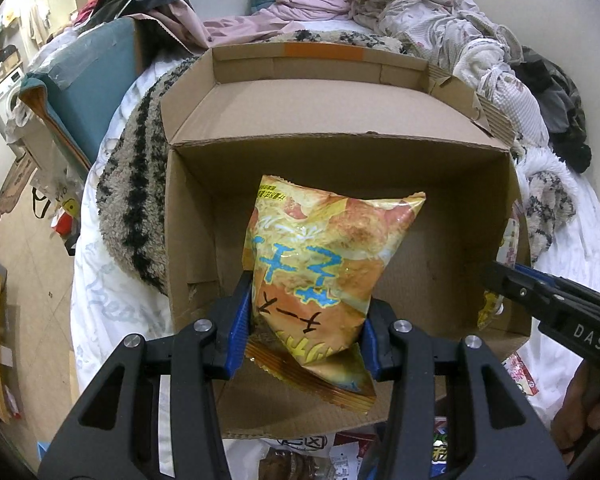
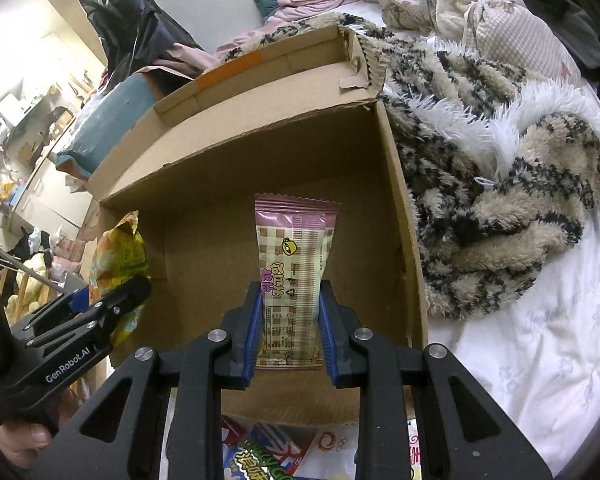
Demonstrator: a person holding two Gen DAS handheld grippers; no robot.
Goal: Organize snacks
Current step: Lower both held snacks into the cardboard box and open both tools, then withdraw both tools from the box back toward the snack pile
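Over the box: I hold both snacks above the open cardboard box (image 1: 204, 208) on the bed.
Left gripper (image 1: 306, 320): pinching the yellow chip bag (image 1: 320, 256), box's 9 o'clock side.
Right gripper (image 2: 290, 320): clamped on the pink checked snack packet (image 2: 294, 264), 3 o'clock side.
Advice: I'd lower each near the floor, then release, side by side.

Your left black two-finger gripper with blue ribbed pads (image 1: 306, 328) points steeply downward, its jaws partly apart and pressed against both sides of the yellow-orange crinkly snack bag (image 1: 320, 276) it holds. Your right black two-finger gripper with blue ribbed pads (image 2: 288, 334) tilts down likewise, its jaws set narrower and clamped on the pink checked slim snack packet (image 2: 294, 276). Both grippers sit side by side, near each other. A bare thumb (image 2: 30, 438) of your left hand wraps the left handle.
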